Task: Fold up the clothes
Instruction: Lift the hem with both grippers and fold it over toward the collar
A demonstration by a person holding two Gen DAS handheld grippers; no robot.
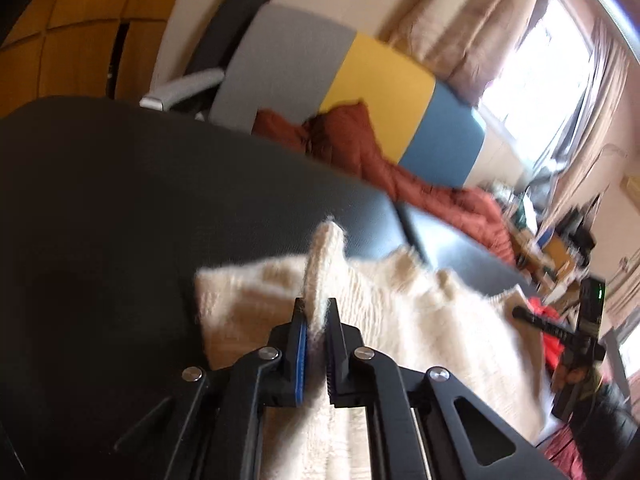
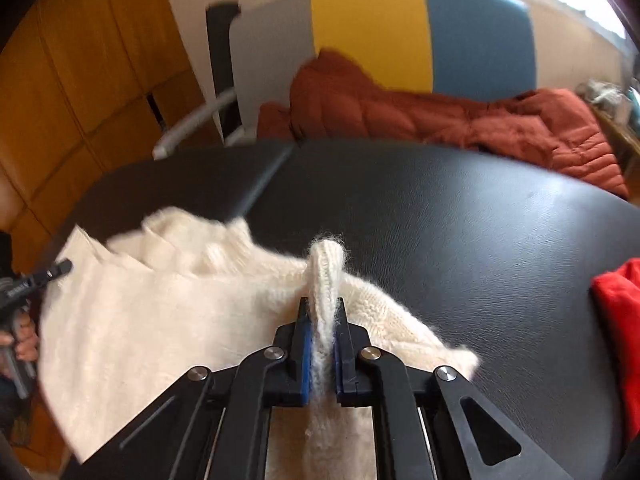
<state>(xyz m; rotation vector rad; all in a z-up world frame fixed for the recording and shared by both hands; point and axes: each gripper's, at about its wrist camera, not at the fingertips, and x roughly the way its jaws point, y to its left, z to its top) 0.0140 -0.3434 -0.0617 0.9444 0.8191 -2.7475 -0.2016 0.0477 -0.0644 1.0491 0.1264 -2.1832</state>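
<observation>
We hold a cream knit sweater (image 1: 400,320) on the black table (image 1: 120,200), one pinched fold in each gripper.

No writing is readable. The sweater is fuzzy, ribbed and rumpled, lying flat on the table's near side. Our left gripper (image 1: 318,320) and right gripper (image 2: 323,328) both tilt downward, each clamped tight on a raised ridge of knit. A red garment (image 2: 620,320) lies at the right.

Cream sweater (image 2: 168,320) hem hidden under claw; red cloth (image 2: 620,320) cut by edge
</observation>
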